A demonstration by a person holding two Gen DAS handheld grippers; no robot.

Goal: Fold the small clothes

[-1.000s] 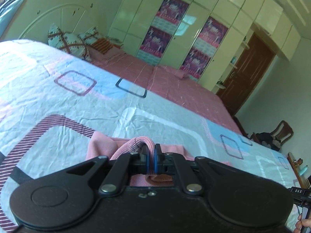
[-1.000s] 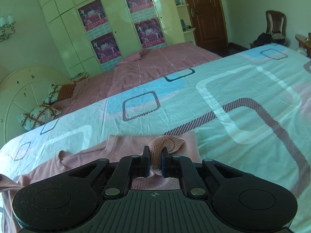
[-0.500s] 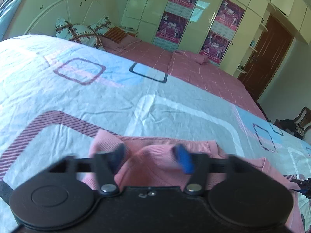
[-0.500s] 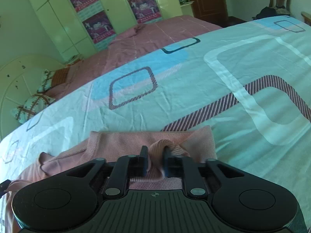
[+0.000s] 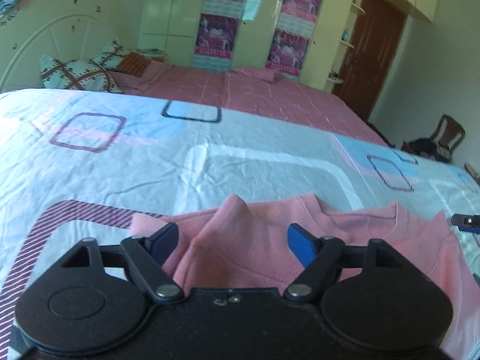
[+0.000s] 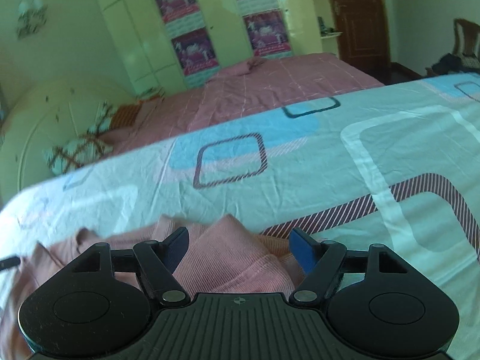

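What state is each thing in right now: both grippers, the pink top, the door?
Left gripper: jaws closing slightly, pads clear of the cloth peak between them.
Right gripper: jaws opening, a ridge of cloth between them, not pinched.
Pink top: released, lying rumpled on the bedsheet.
Door: shut.
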